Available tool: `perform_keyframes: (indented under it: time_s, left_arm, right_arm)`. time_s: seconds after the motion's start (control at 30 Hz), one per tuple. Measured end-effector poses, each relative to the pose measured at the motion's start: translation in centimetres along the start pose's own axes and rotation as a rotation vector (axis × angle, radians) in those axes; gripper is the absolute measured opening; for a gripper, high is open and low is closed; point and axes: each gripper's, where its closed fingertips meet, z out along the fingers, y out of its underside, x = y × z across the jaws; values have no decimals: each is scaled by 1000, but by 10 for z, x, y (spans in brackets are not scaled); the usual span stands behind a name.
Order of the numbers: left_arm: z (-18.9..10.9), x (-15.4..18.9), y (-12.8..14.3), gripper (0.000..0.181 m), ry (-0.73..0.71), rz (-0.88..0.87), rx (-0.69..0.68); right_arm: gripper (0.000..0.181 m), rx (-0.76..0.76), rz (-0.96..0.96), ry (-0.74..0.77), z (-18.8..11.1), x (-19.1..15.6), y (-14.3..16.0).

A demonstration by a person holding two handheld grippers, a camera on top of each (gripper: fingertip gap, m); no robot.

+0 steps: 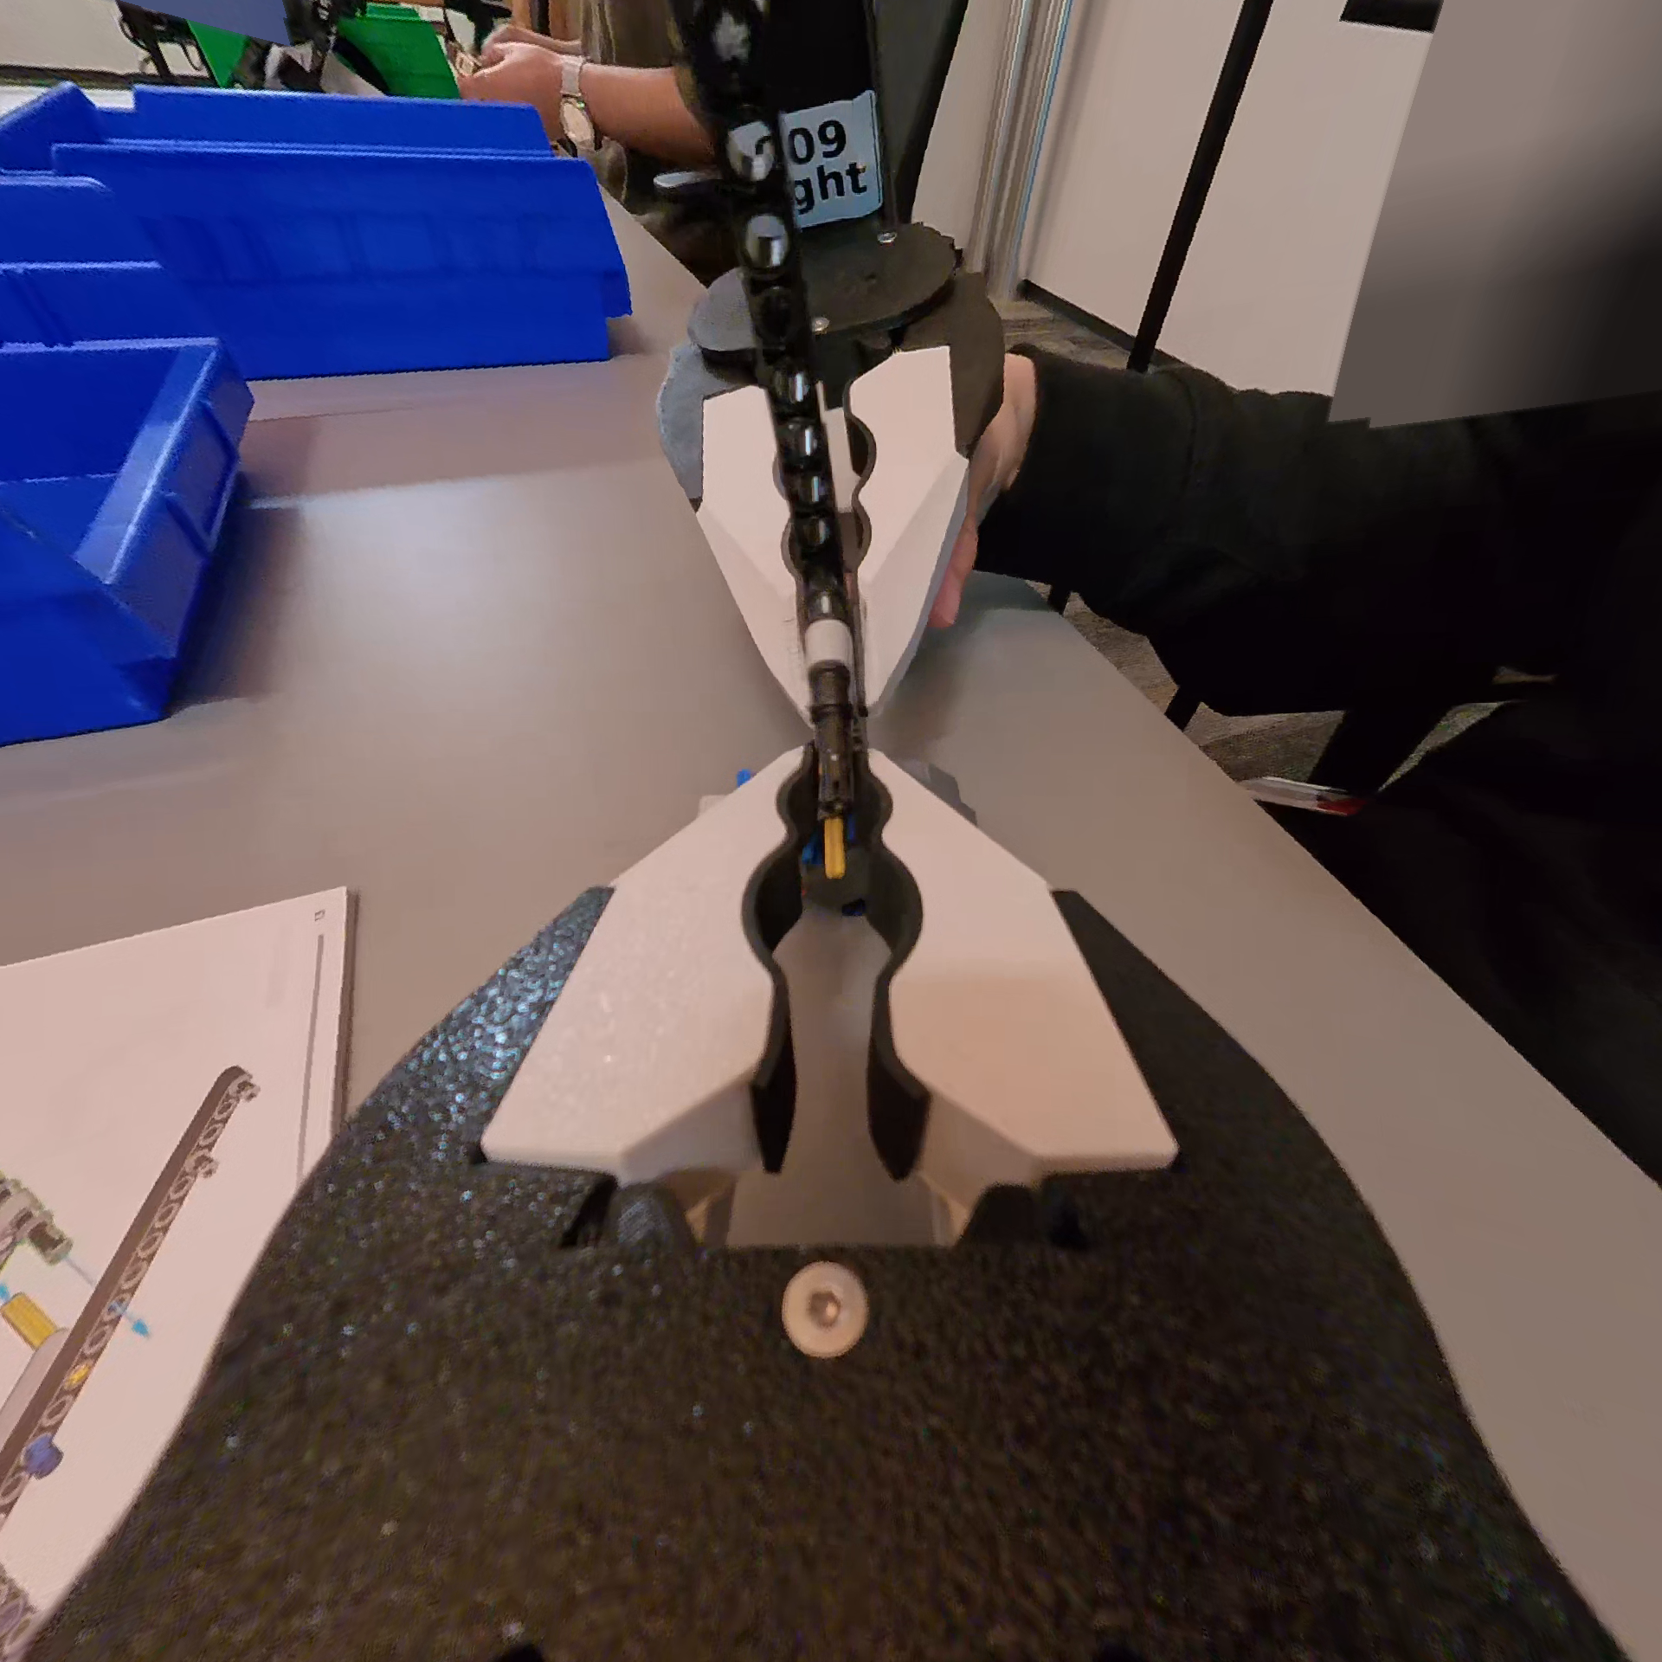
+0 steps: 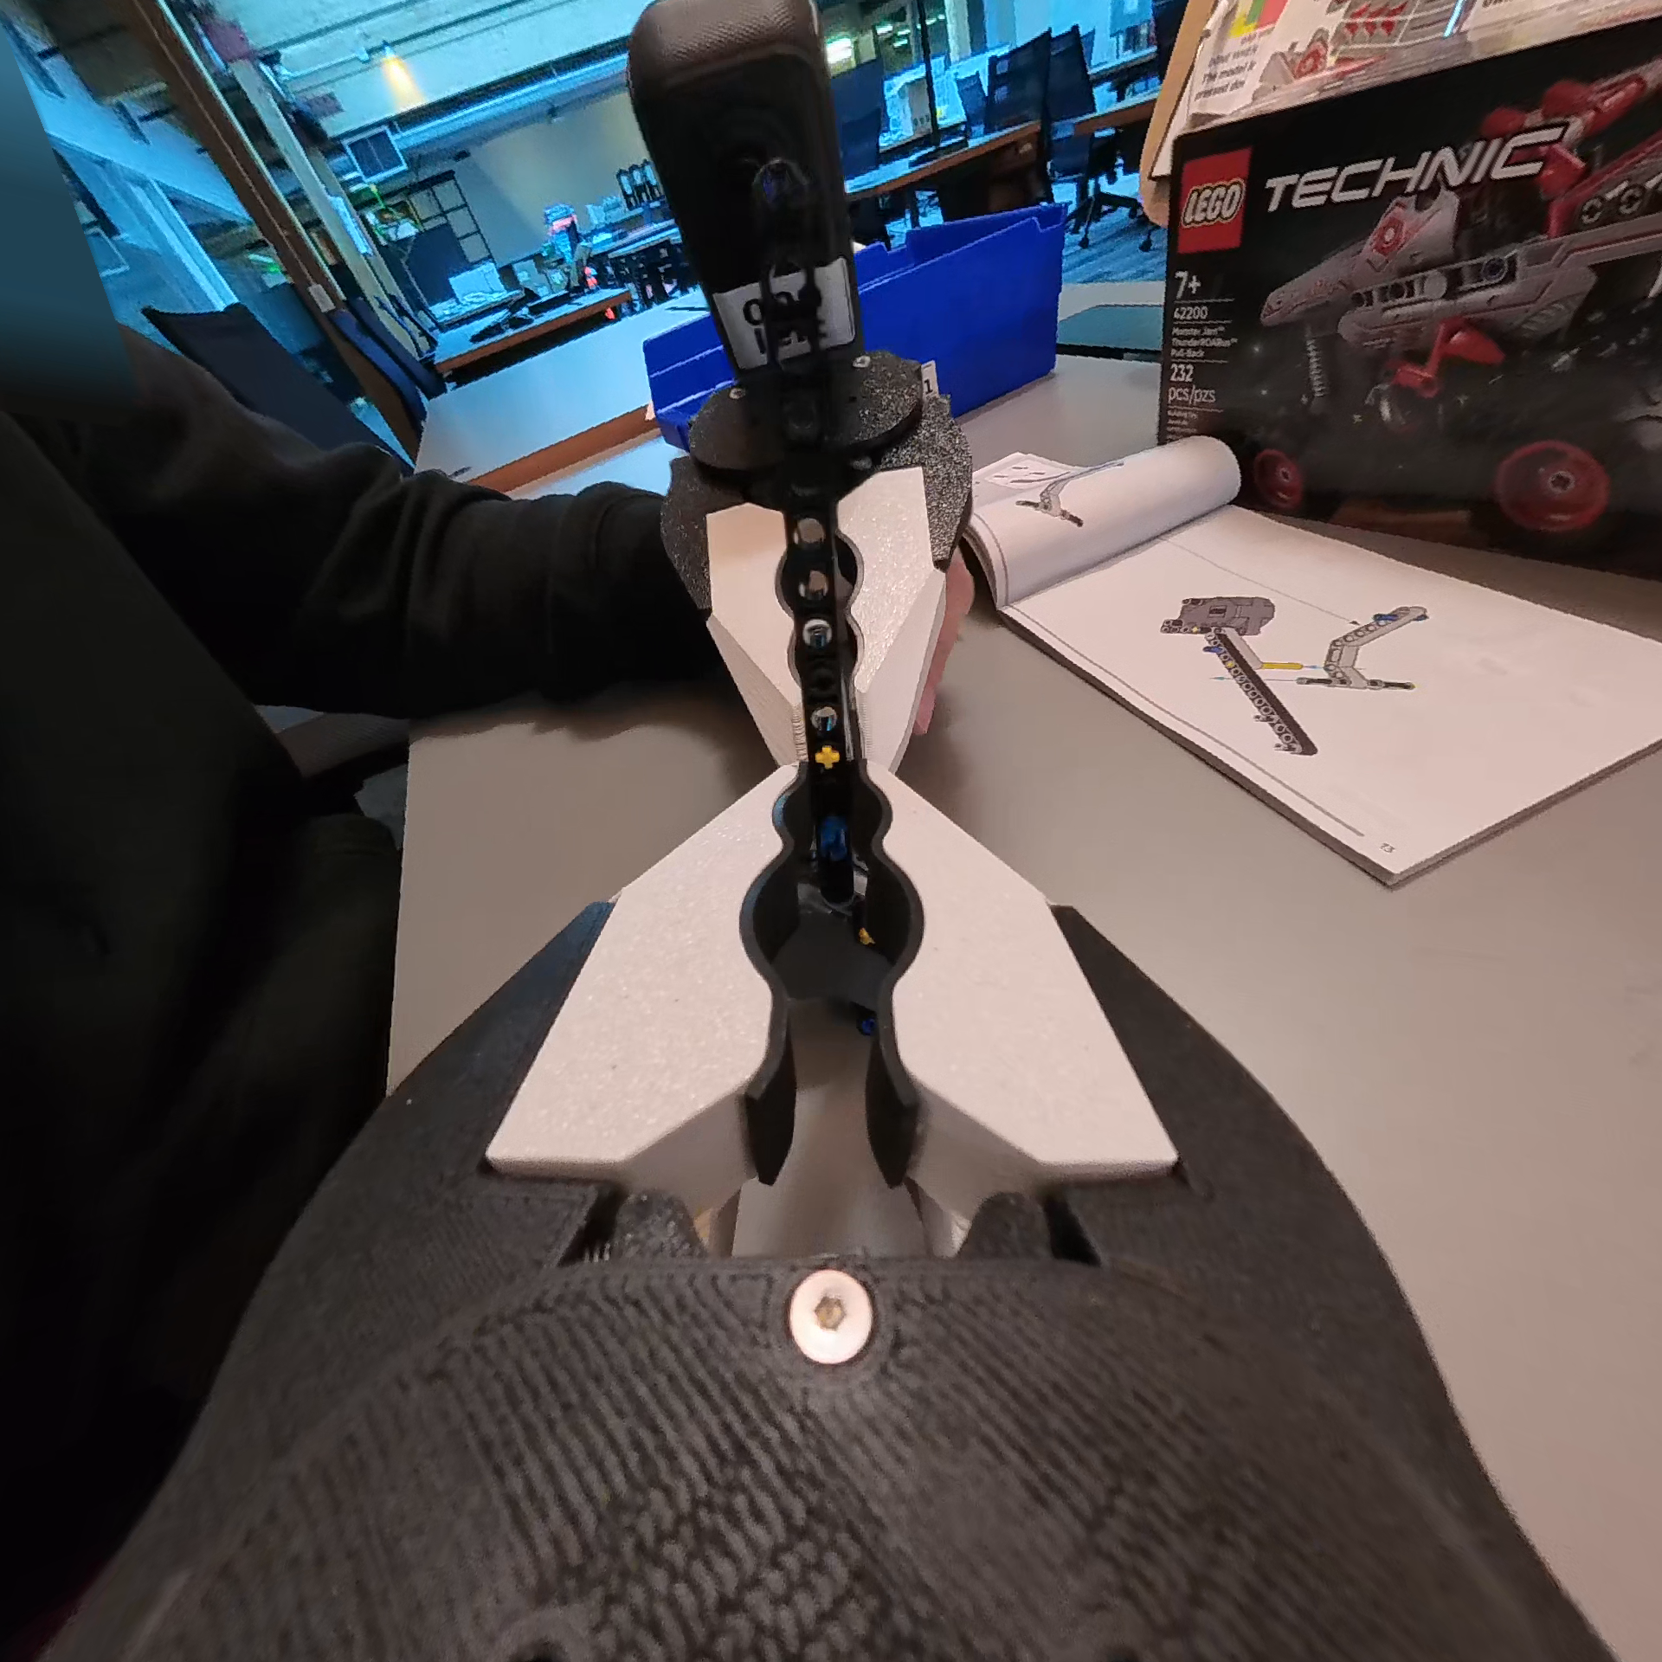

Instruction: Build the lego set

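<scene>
Left wrist view. The left gripper (image 1: 841, 764) faces the right gripper (image 1: 832, 692) tip to tip above the table (image 1: 450, 629). A long black beam (image 1: 791, 396) with a row of holes stands nearly upright between them, its upper part running up past the far gripper's body. The left gripper is nearly closed; its tips appear clenched on a dark connector stub at the beam's lower end, with a yellow axle (image 1: 835, 845) just behind in the finger recess. A white bush (image 1: 826, 643) sits on the beam just above, between the right gripper's tips. Judgement: head-on placement lets one side brace the beam while the other presses a piece in. Blue bins (image 1: 315, 252) stand far left; an instruction booklet (image 1: 162, 1124) lies near left, open to a beam step.

Right wrist view. The right gripper (image 2: 832, 773) is likewise nearly closed, clamping the black beam (image 2: 814, 629) near a yellow cross-shaped axle end (image 2: 827, 757). A blue pin (image 2: 832, 836) shows lower, inside the recess. The left gripper (image 2: 823, 719) opposite pinches the same beam from the far side. So the beam is held in the air by both, above the table (image 2: 1079, 944), well apart from the booklet (image 2: 1304, 683) and the set box (image 2: 1412, 297) at right. Which gripper carries most of the load I cannot tell.
</scene>
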Motion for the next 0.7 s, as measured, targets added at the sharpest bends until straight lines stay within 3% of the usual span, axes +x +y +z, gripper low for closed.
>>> perform_keyframes:
  time_s: [0.27, 0.33, 0.7]
  left_arm:
    - [-11, 2, -13, 14, 16, -15, 79]
    - [-14, 2, -17, 5, 7, -4, 98]
    - [-12, 4, -18, 5, -2, 37, 89]
  right_arm:
    - [5, -4, -14, -2, 1, -2, 0]
    - [5, -4, -7, -5, 1, -1, 0]
    - [4, 58, -69, 8, -5, -5, -12]
